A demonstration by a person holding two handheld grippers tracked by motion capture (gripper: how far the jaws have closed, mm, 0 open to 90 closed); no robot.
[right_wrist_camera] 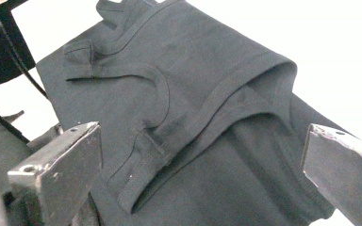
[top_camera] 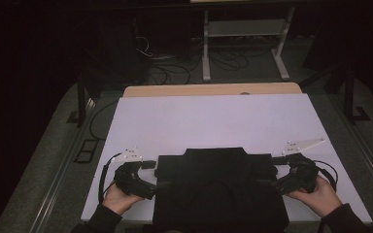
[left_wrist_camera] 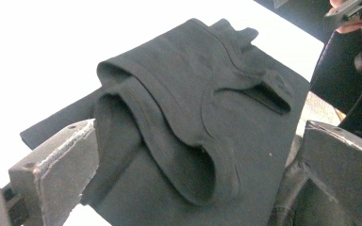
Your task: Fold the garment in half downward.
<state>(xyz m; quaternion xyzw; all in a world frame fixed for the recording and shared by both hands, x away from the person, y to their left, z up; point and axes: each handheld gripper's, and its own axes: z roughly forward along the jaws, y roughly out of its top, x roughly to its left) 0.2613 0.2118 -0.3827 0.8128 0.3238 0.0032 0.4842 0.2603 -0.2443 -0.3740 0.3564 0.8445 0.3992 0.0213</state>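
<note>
Black jaws of the left gripper [left_wrist_camera: 193, 183] stand wide apart at the bottom of the left gripper view, w/ nothing pinched between them; a folded black garment [left_wrist_camera: 202, 117] lies just beyond, its hemmed sleeve opening gaping toward the lens. Same story in the right gripper view: right gripper [right_wrist_camera: 202, 174] spread wide, pads clear of the cloth, the garment [right_wrist_camera: 193, 99] sprawled across the gap w/ its stitched seams and curved hem showing.

From the high view, the garment [top_camera: 218, 187] sits folded into a rough rectangle at the near edge of a white table [top_camera: 209, 119], centered btwn the 2 hands. Left gripper [top_camera: 148, 170] is just beside the cloth's left edge, right gripper [top_camera: 277, 167] just beside its right edge, each angled inward. A person's hands grip both tools from below; dark sleeves show at the wrists. Cables [top_camera: 170, 68] trail over the dim floor past the table's far side, near a white table frame [top_camera: 245, 36].
</note>
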